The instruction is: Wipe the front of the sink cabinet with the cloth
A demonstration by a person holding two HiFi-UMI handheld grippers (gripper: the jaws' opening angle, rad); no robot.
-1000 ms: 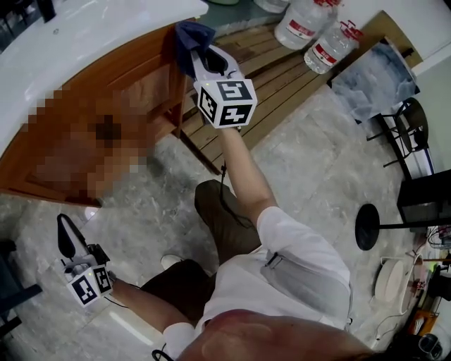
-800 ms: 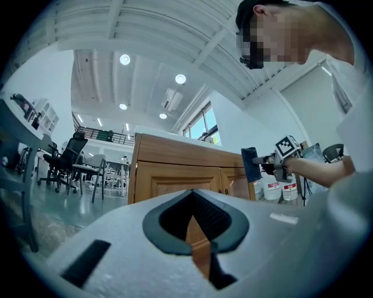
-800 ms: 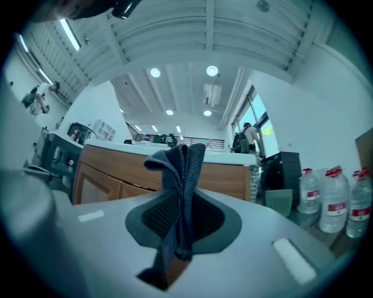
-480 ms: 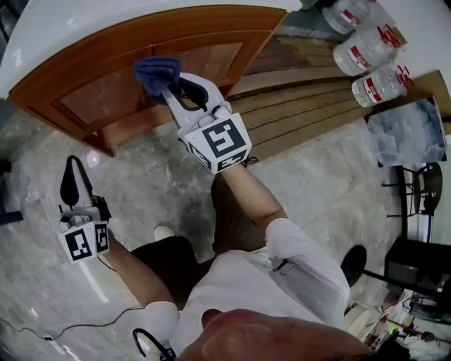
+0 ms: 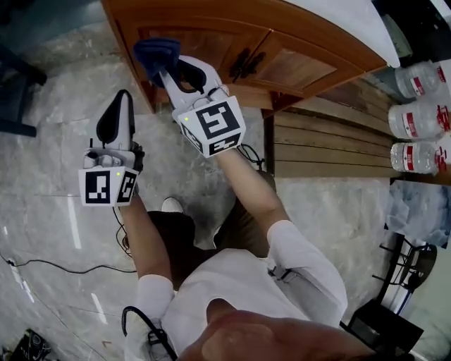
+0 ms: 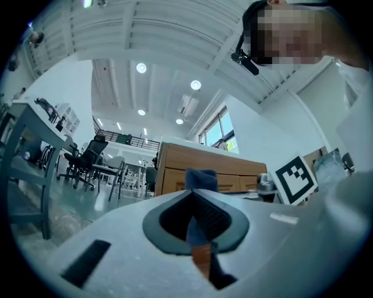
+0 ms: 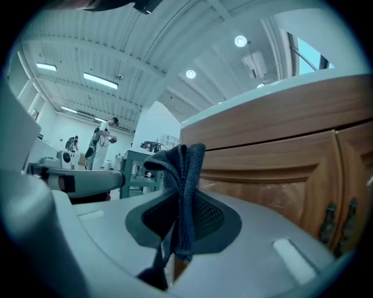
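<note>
Left gripper [image 5: 124, 99] is nearest, held low over the stone floor [image 5: 49, 204]. Jaws are pressed together with nothing in them. The left gripper view [image 6: 194, 198] confirms it: pads meet at the tip, leaving only a thin sliver of background lower down.

Right gripper [image 5: 163, 67] sits just ahead and to its right, arm stretched forward. Jaws are pinched on the blue cloth [image 5: 156, 51]. The right gripper view shows what the head view can't: the cloth [image 7: 183, 174] is clamped as a folded bunch, sticking up past the tips and hanging down between the pads.

The cloth is at the left end of the cabinet front [image 5: 204, 21]. In the right gripper view the wood panel [image 7: 280, 157] is just beside the cloth on its right, with open room on its left. No view settles whether the cloth touches the wood.

The left gripper view looks past its own jaws to the cloth [image 6: 201, 178], the cabinet [image 6: 175, 169] behind it and the right gripper's marker cube [image 6: 296, 176].

The dark door handles [image 5: 243, 63] show in the head view and at the right gripper view's edge [image 7: 338, 218].

Only the head view shows the white countertop [image 5: 345, 25], the slatted wood platform [image 5: 331, 151] right of the cabinet, the water bottles [image 5: 423, 113] beyond it and a cable [image 5: 42, 264] on the floor.

Office chairs [image 6: 87, 163] appear only in the left gripper view.
</note>
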